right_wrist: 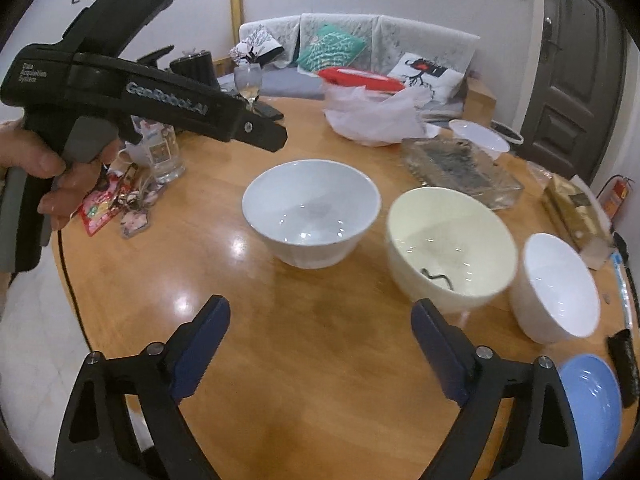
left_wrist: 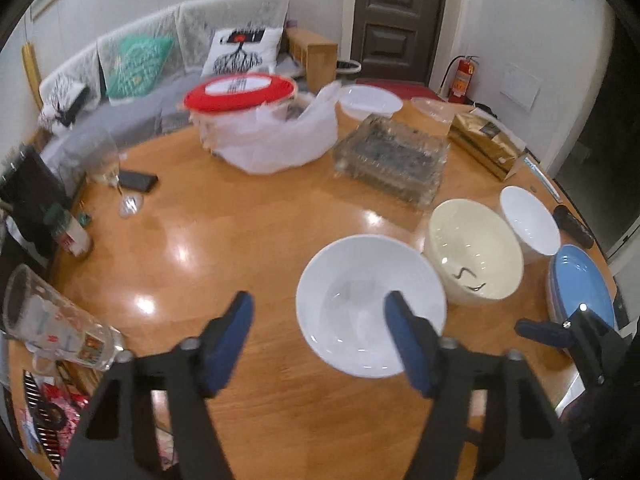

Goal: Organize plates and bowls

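Both grippers, left gripper [left_wrist: 318,338] and right gripper [right_wrist: 320,346], hang with fingers apart, holding nothing; the white bowl [right_wrist: 311,214], cream bowl [right_wrist: 450,246] and small bowl [right_wrist: 558,288] stand unstacked on the counter [right_wrist: 320,380], so I judge nesting comes next

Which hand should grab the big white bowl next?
Probably left: the left gripper is open with one finger already over the big white bowl. The right gripper, also open, sits farther back over bare table.

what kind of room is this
Most likely a home living or dining room: a round wooden table crowded with bowls, a cushioned sofa behind it, and a panelled door.
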{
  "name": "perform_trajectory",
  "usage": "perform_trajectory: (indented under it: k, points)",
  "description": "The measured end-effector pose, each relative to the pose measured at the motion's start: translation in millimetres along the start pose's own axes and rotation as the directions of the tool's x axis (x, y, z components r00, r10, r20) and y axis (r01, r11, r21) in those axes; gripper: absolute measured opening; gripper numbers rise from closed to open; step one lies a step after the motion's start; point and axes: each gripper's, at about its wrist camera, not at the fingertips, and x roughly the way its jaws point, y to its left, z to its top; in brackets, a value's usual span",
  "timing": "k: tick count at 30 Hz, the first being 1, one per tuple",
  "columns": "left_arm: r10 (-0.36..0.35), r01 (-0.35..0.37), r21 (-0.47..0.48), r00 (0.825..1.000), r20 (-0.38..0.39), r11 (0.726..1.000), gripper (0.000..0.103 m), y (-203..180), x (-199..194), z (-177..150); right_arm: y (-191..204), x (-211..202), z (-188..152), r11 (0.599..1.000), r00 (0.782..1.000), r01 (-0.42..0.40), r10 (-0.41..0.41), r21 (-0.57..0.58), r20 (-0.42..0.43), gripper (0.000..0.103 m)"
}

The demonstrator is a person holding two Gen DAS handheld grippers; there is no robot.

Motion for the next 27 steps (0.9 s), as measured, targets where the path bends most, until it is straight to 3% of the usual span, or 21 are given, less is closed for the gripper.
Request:
perform_trajectory:
  k: [4, 10, 18, 27]
  points:
    - [-0.046, 0.044, -0.037, 0.998, -0.041, 0.998, 0.042, 10.4, 23.6, -1.5, 3.5, 19.5, 6.8, 1.0, 1.0, 0.004, -0.004, -0.008, -0.008, 0.088]
    - [-0.097, 0.093, -0.048, 0.992, -0.084, 0.995, 0.024, 14.8, 51.5, -1.9, 1.8, 44.7, 15.2, 1.0, 1.0, 0.009, -0.009, 0.003, -0.021, 0.085]
    - [-0.113, 0.108, -0.047, 0.988, -0.109, 0.993, 0.02, 12.5, 73.3, -1.0, -0.1, 61.1, 21.4, 1.0, 1.0, 0.008, -0.008, 0.013, -0.028, 0.082]
    - [-0.085, 0.082, -0.031, 0.99, -0.109, 0.996, 0.009, 12.7, 75.8, -0.9, 1.0, 64.8, 25.5, 1.0, 1.0, 0.003, -0.003, 0.014, -0.003, 0.081]
